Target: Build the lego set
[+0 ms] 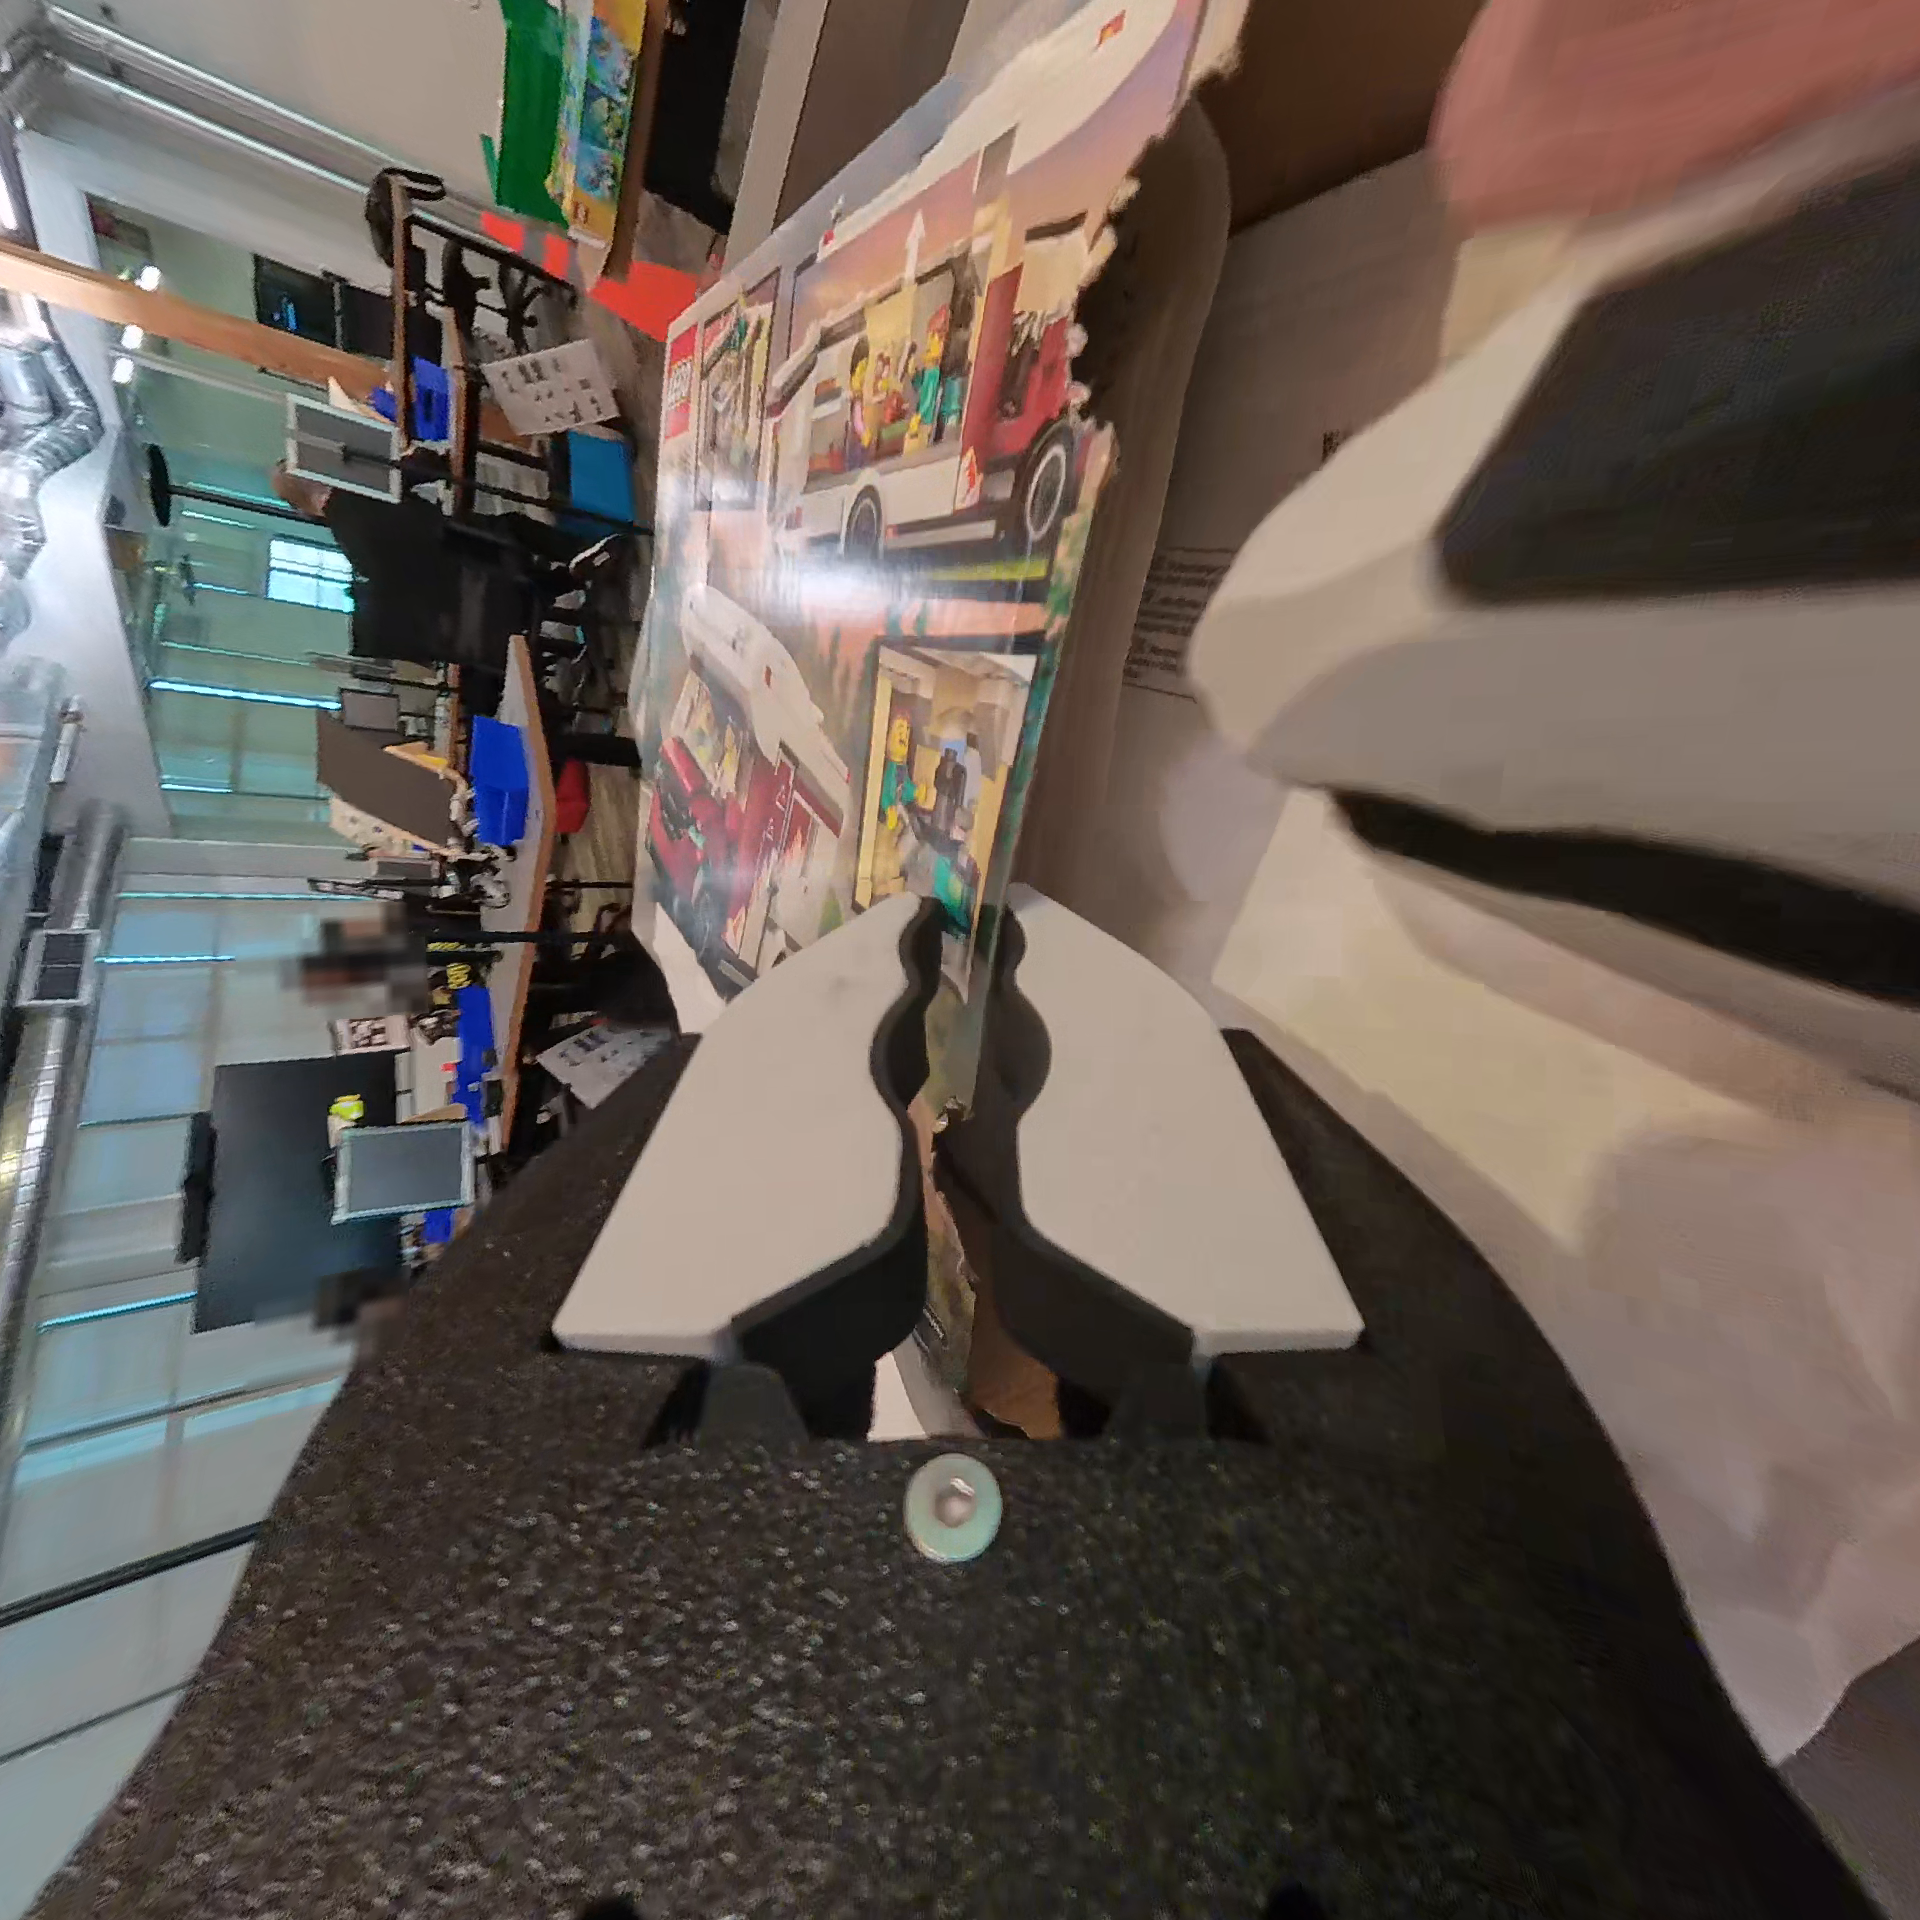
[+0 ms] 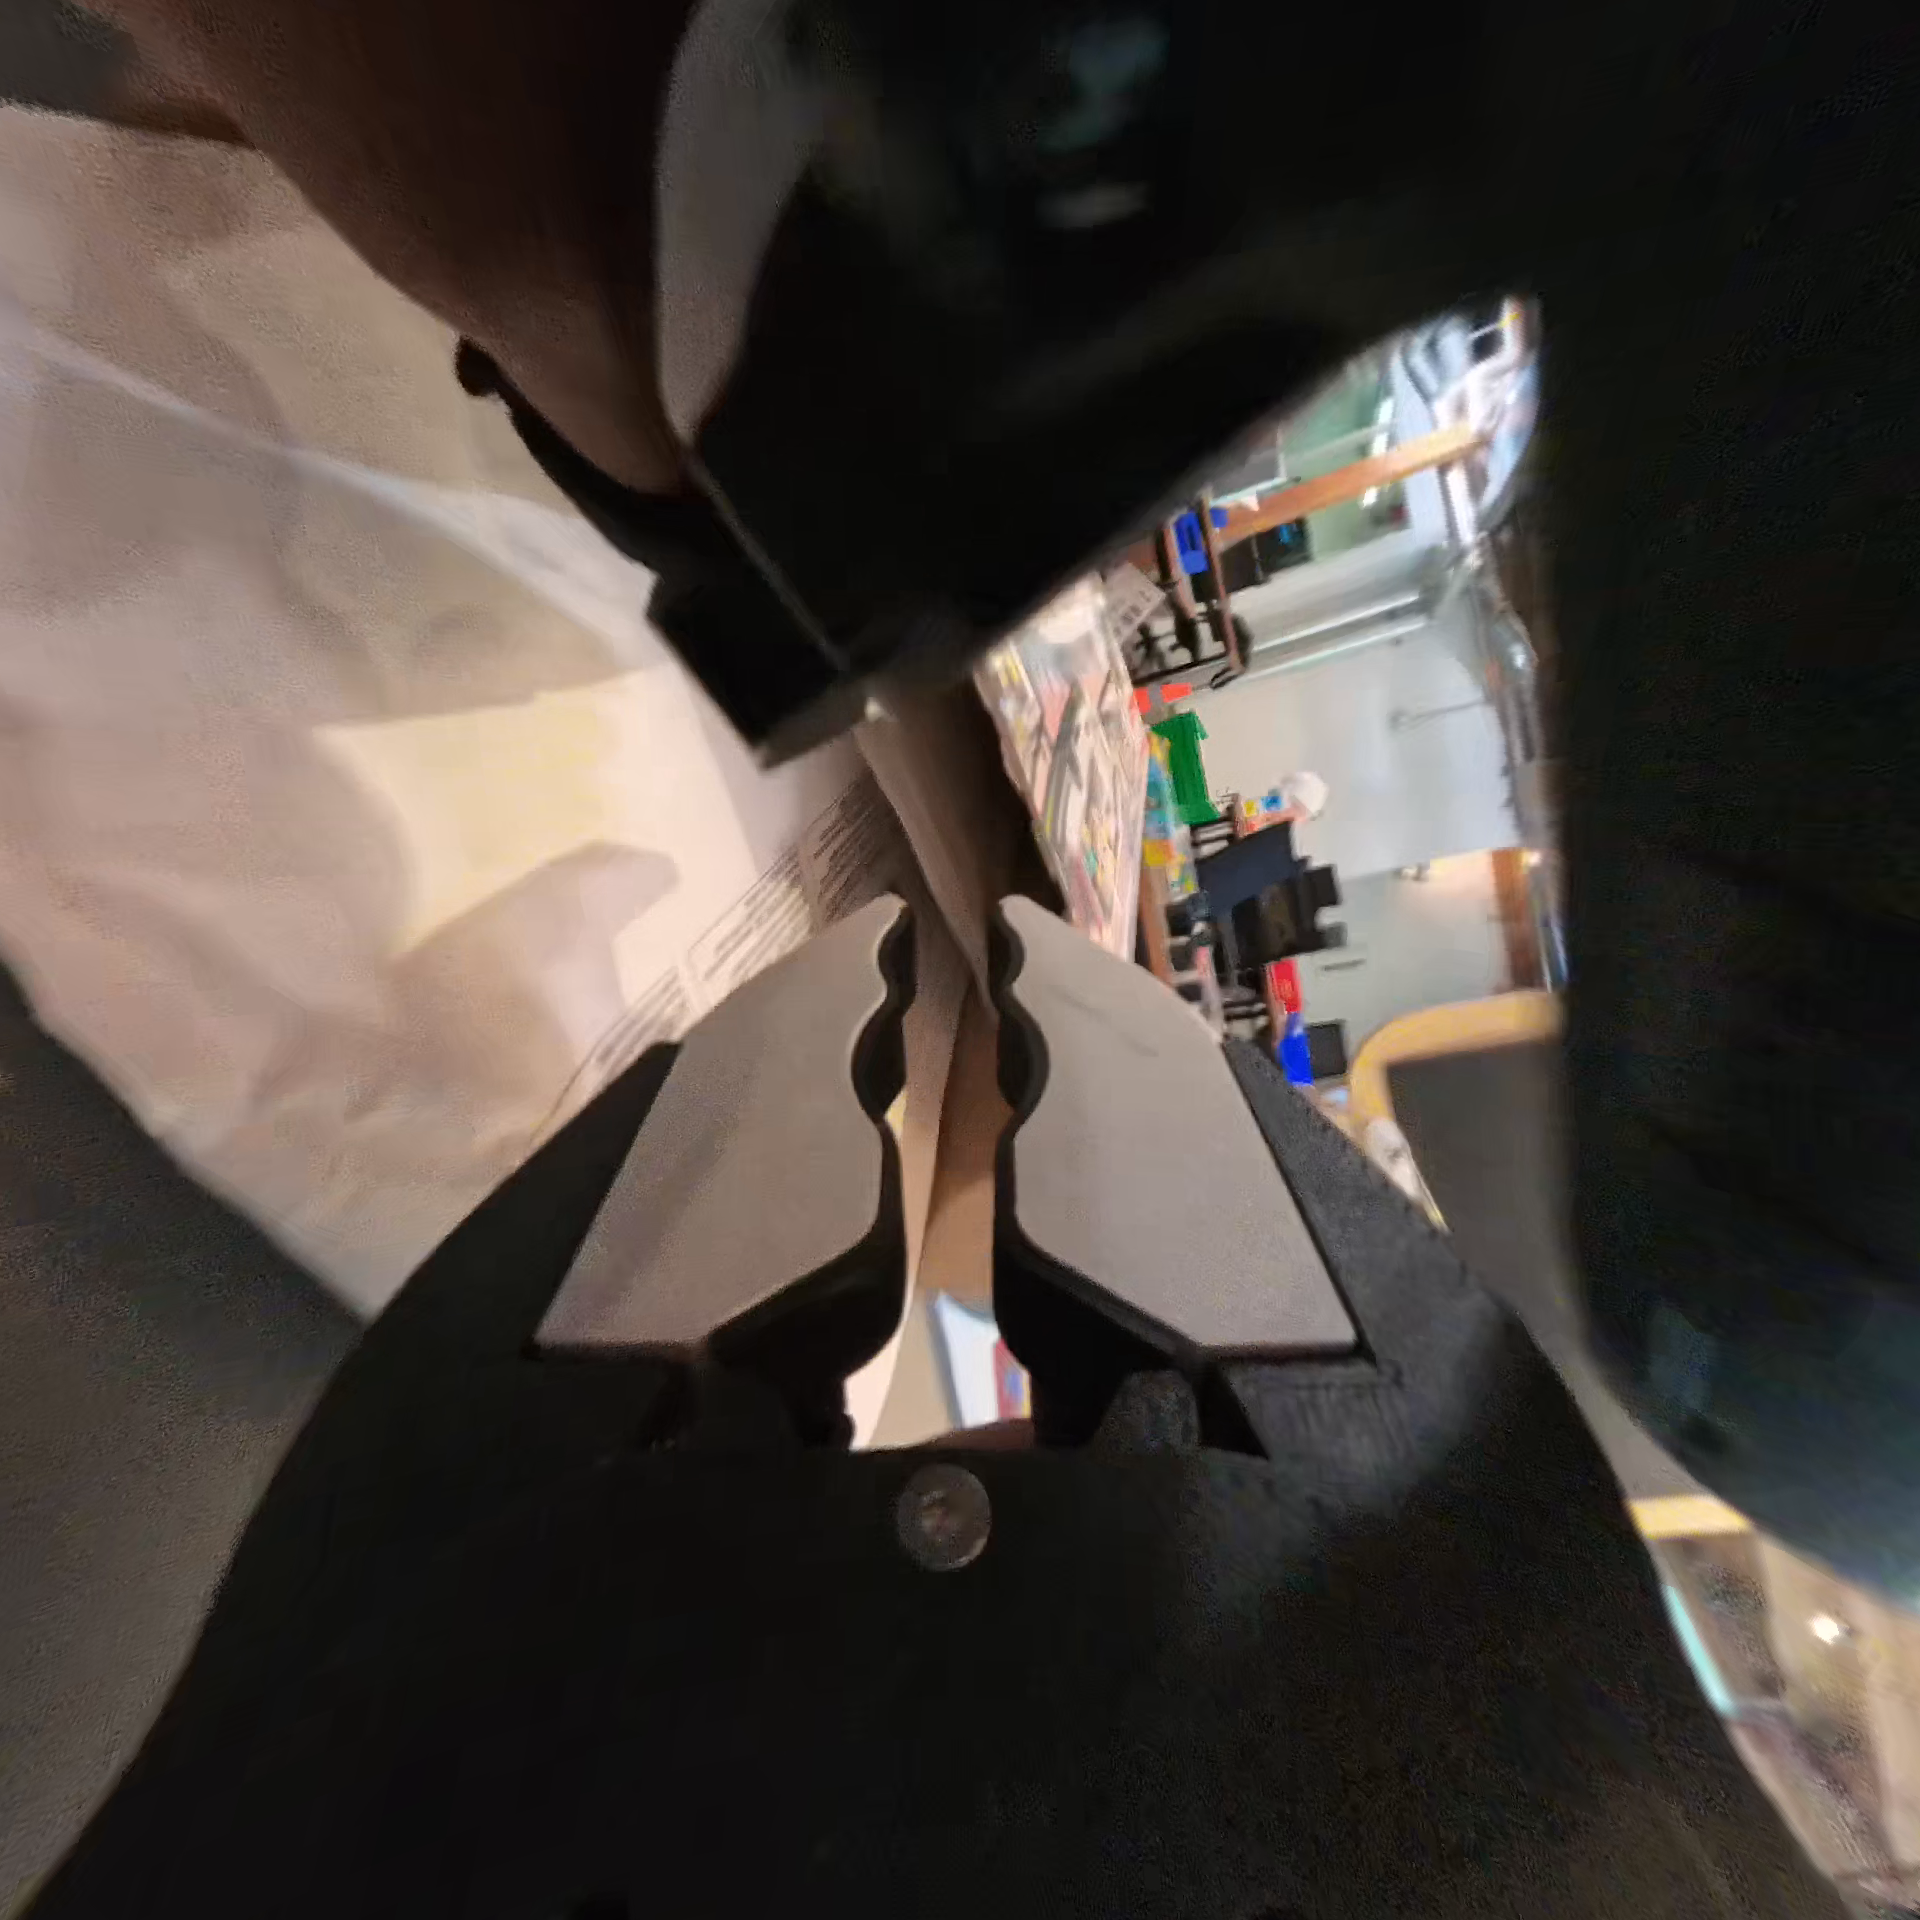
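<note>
My left gripper (image 1: 966, 925) is shut on the edge of a torn printed cardboard toy box (image 1: 883, 468), whose picture side faces left and whose brown inside faces right. A white paper bag (image 1: 1403, 1039) with small print lies against the box's inside. My right gripper (image 2: 951, 925) is shut on a pale fold of that bag (image 2: 364, 675), with brown cardboard just behind it. The right gripper also shows blurred at the right of the left wrist view (image 1: 1340, 800), close to the bag. The box's printed face shows edge-on in the right wrist view (image 2: 1081, 790).
A hand (image 1: 1662, 104) holds the right gripper. A dark gripper body (image 2: 987, 364) fills the top of the right wrist view. Behind are tables with blue bins (image 1: 504, 779), black chairs (image 1: 436, 582), a green box (image 1: 535, 104) and a glass wall (image 1: 208, 727).
</note>
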Action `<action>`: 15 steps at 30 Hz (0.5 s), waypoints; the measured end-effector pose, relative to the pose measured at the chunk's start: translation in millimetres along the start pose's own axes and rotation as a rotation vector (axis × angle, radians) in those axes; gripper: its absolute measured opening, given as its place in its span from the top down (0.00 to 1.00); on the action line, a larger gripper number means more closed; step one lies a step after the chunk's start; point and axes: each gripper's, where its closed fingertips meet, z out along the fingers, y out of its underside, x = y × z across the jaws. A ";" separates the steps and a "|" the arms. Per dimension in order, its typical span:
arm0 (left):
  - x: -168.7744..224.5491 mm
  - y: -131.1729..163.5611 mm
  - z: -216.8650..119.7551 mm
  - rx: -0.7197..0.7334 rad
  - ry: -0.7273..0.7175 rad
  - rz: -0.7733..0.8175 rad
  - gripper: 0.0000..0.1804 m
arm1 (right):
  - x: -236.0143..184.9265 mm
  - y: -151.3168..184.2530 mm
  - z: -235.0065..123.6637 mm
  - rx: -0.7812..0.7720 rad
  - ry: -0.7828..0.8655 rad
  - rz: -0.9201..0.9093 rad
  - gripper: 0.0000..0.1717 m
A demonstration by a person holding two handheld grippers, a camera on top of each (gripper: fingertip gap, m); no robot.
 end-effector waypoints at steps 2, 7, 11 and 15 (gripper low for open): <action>-0.4 -4.9 -5.7 0.031 0.025 -0.024 0.95 | -2.3 -0.6 9.7 -0.019 0.014 -0.049 0.92; 0.8 -11.9 -19.7 0.093 0.104 -0.084 0.95 | -11.4 6.0 19.6 -0.059 0.026 -0.076 0.89; 7.4 -12.7 -21.9 0.096 0.131 -0.072 0.95 | -13.1 10.7 26.1 -0.109 0.049 -0.134 0.89; 10.3 -11.8 -26.3 0.119 0.186 -0.074 0.95 | -13.9 13.5 27.4 -0.140 0.056 -0.149 0.90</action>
